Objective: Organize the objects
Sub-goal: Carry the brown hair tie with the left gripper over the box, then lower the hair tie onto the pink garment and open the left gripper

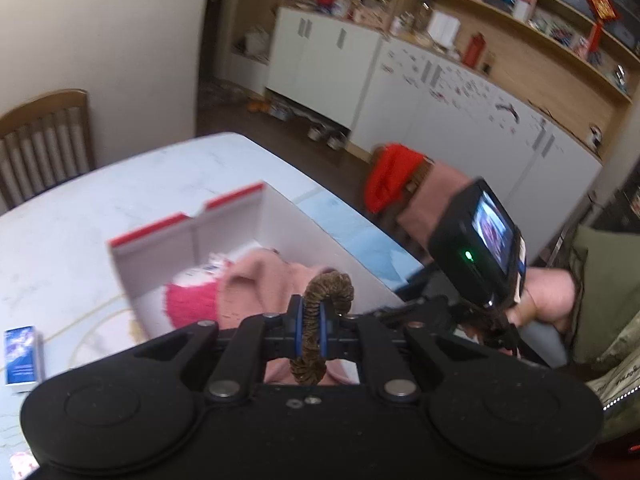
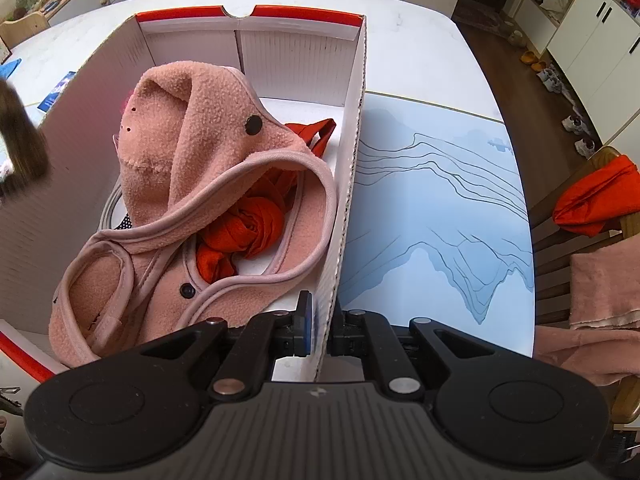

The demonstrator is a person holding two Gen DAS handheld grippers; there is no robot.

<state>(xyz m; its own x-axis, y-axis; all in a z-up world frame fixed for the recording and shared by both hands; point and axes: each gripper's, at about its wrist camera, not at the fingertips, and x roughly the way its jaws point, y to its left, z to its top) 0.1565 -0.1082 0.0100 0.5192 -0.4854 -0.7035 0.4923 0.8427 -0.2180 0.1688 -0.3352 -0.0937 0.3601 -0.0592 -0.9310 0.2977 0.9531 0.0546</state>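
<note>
Cardboard box (image 2: 352, 152), wall clamped by right fingers (image 2: 302, 320), holds pink fleece (image 2: 208, 168); left fingers (image 1: 298, 312) grip brown ring (image 1: 320, 320).

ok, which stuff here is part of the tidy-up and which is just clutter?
In play:
- box, wall pinched by right gripper
- pink fleece in box
- orange cloth in box
- brown ring in left gripper

Lying about:
- blue pack
- mat
- chair

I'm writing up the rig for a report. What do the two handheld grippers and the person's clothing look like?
Both grippers are matte black, with two round discs on the body and angled linkage arms pinned by silver rivets. The left gripper and the right gripper have blue finger pads. A black camera with a lit screen and a green light rides on the right one. The person wears an olive-green sleeve.
</note>
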